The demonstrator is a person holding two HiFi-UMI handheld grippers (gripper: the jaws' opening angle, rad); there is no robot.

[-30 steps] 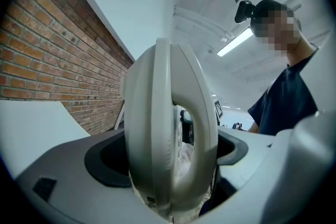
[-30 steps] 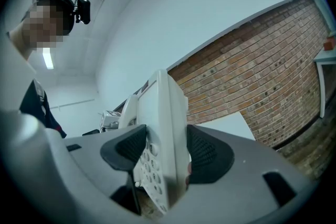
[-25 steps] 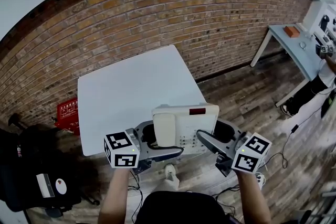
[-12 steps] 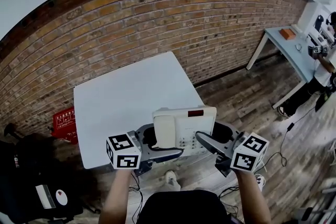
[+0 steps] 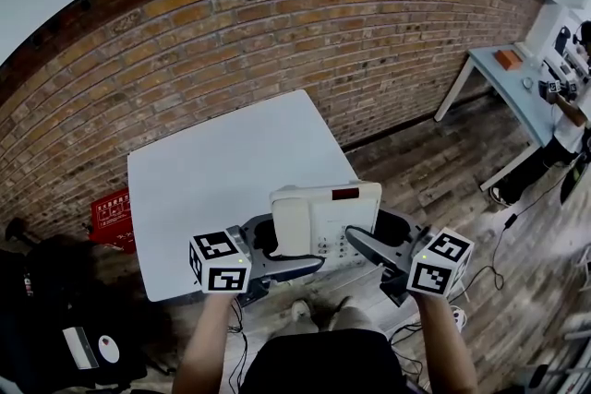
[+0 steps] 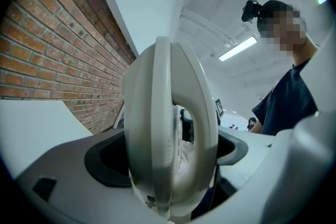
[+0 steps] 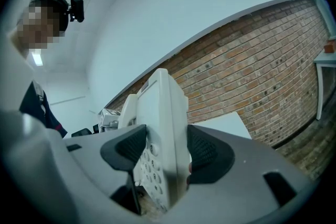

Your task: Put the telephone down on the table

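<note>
I hold the telephone between both grippers, off the tabletop and roughly level, with its keypad up. My left gripper has its jaws spread wide and clamped on the handset end. In the left gripper view the pale handset fills the gap, with a pad pressed on each side. My right gripper has its jaws set narrower, and they pinch the thin keypad-side edge of the body.

In the head view the telephone sits at the tabletop's near right corner. Its far edge overlaps the white surface, while wooden floor shows under its near part. The tabletop is bare white, with open room stretching left and away from me. A brick wall runs just behind its far edge. A red crate stands on the floor to the left, with a black bag nearer me. A second table stands well apart on the right.

Compared with a second ago, both grips look unchanged and the telephone keeps the same pose. The tabletop has slid slightly lower and leftward in the head view, and my shoe now shows below the grippers.
</note>
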